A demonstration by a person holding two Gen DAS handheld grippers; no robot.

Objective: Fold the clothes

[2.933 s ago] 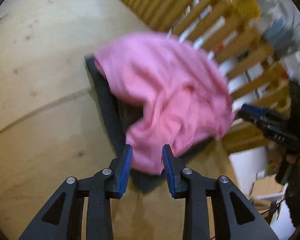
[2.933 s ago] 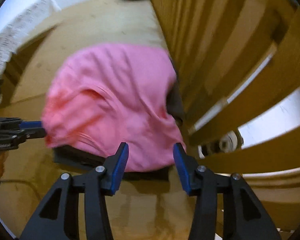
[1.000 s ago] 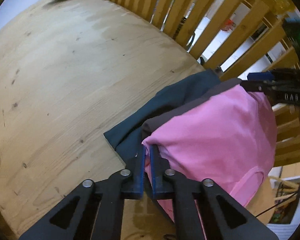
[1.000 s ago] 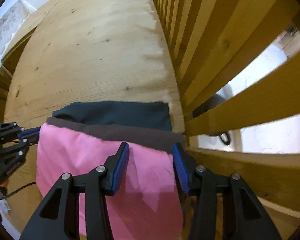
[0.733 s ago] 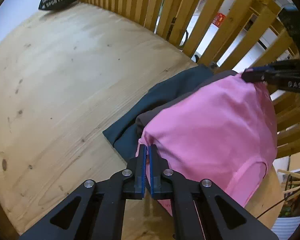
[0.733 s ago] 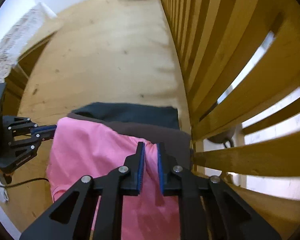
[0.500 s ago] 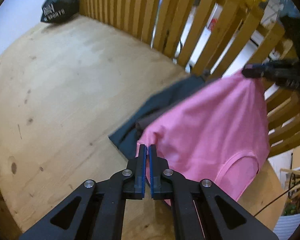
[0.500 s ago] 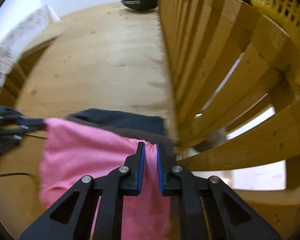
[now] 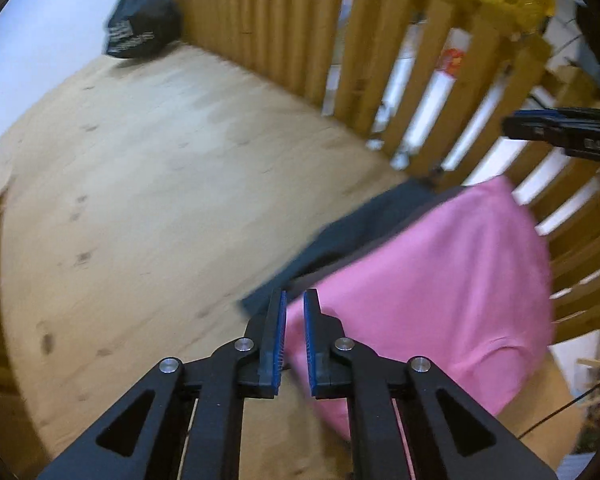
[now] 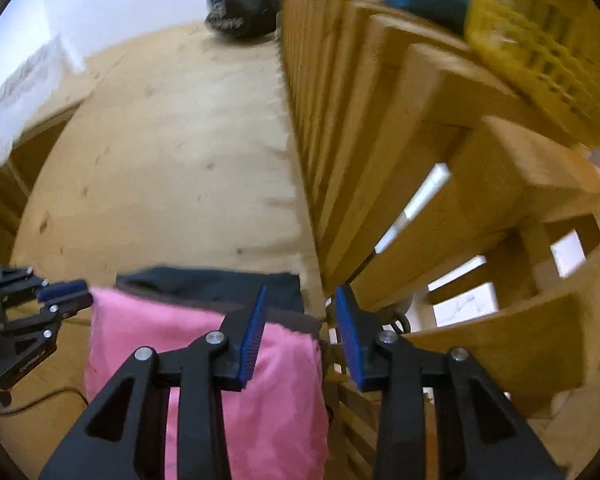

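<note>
Where three garments (image 9: 440, 296) lie: two tools (image 9: 293, 338).

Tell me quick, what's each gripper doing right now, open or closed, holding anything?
Left gripper: jaws slightly parted, holding nothing, at the pink cloth garment's corner.
Right gripper: jaws wide open, empty, above the same garment.

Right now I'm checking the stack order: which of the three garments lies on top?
The pink garment lies on top. The dark grey one shows only as a thin strip past its far edge, and the dark teal one sticks out farthest, at the bottom.
</note>
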